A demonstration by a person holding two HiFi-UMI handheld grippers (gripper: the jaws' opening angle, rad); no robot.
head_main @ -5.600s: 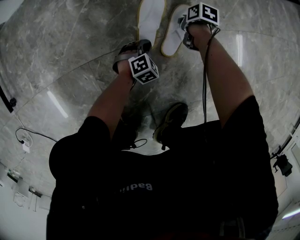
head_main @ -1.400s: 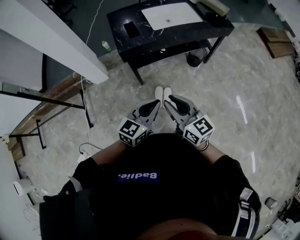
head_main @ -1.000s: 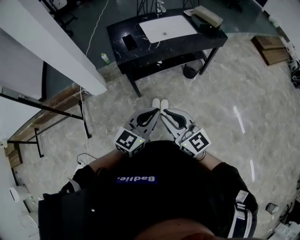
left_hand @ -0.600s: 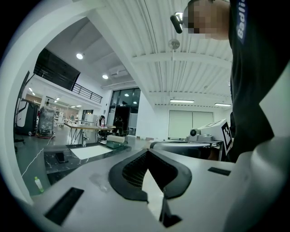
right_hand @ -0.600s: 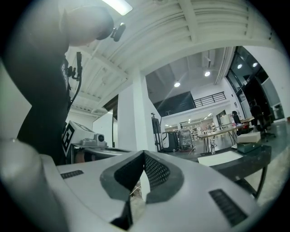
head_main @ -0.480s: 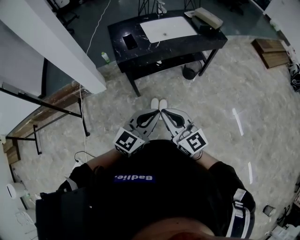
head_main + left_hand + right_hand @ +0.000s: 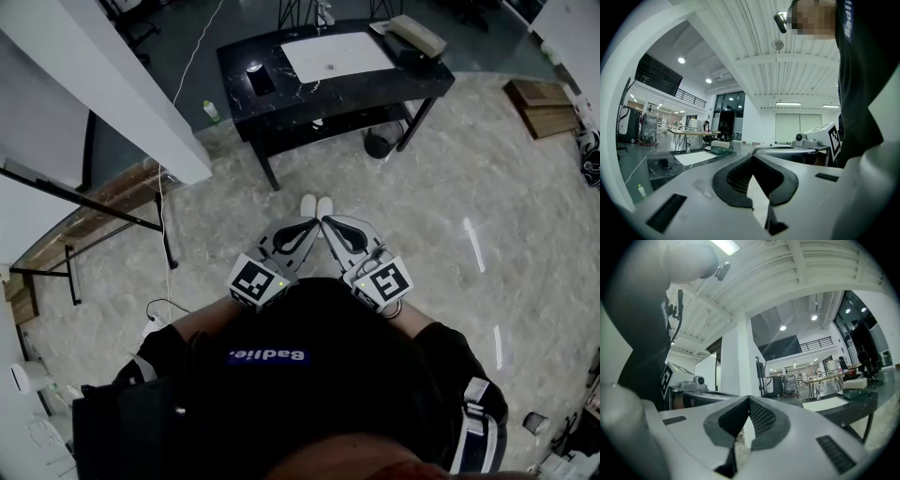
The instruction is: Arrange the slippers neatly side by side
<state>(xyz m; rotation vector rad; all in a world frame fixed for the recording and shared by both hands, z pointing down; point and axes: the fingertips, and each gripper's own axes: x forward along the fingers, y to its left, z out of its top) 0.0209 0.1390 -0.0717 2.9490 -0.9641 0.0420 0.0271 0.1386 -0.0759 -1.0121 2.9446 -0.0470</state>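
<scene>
Left hand-held gripper (image 7: 312,223) (image 7: 752,157): jaws closed tip to tip, nothing between them. Right hand-held gripper (image 7: 327,223) (image 7: 749,398): same, fully closed and empty. Both are held close to the person's torso, tips angled inward and almost meeting, marker cubes (image 7: 256,281) nearest the body. Each gripper view shows the other unit alongside.

The 2 white slippers (image 7: 316,204) are on the marble floor (image 7: 450,187) just past the tips. They lie parallel, side by side, touching or nearly so, toes pointing away from the person.

Further out is a black worktop (image 7: 375,80) carrying a white sheet (image 7: 336,54) and a dark phone (image 7: 260,80). A small bottle (image 7: 209,111) stands on the floor by its left end.
</scene>
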